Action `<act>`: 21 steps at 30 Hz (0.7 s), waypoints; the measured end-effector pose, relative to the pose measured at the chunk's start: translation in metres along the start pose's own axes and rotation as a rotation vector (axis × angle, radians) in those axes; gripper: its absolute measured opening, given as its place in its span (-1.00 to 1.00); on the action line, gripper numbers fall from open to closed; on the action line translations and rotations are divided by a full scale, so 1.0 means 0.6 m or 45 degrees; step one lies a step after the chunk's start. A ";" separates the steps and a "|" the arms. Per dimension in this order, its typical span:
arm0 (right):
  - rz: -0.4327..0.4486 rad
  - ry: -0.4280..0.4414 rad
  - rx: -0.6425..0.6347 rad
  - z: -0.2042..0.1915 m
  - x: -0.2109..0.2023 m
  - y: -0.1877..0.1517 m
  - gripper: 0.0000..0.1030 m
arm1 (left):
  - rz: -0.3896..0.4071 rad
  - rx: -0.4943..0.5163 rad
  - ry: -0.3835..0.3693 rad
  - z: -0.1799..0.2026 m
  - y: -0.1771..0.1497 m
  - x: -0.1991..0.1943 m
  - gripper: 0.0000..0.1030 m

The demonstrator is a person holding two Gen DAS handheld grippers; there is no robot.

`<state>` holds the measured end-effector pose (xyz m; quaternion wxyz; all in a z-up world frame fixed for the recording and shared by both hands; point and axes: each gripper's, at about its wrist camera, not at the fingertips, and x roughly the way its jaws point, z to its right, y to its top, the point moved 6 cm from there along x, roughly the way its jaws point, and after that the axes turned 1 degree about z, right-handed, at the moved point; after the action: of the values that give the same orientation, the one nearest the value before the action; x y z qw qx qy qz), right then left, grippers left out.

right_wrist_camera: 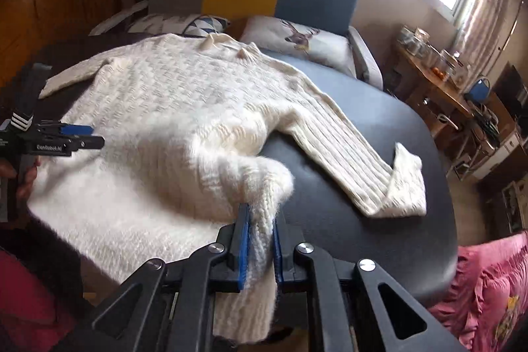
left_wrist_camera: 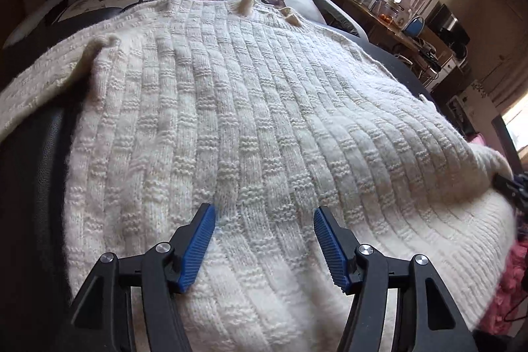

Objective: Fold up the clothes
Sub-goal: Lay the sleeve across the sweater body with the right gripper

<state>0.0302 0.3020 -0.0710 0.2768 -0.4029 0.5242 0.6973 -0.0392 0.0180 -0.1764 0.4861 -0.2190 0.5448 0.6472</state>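
Two views | left gripper (left_wrist_camera: 264, 248) released above sweater (left_wrist_camera: 250, 108) | right gripper (right_wrist_camera: 259, 244) clenching hem | sleeve (right_wrist_camera: 356, 160) only right view

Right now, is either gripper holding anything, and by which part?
The right gripper is shut on the cream sweater, pinching a bunched fold at its bottom hem corner. The left gripper hovers open over the knit, holding nothing.
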 end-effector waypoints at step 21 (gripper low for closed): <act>0.141 0.521 0.588 0.070 0.160 0.097 -0.50 | -0.059 0.363 -0.006 0.174 0.064 0.061 0.24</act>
<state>-0.0781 0.3211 -0.1178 0.2112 -0.4322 0.7346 0.4785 -0.0627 0.1309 -0.1547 0.5285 -0.1587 0.6248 0.5523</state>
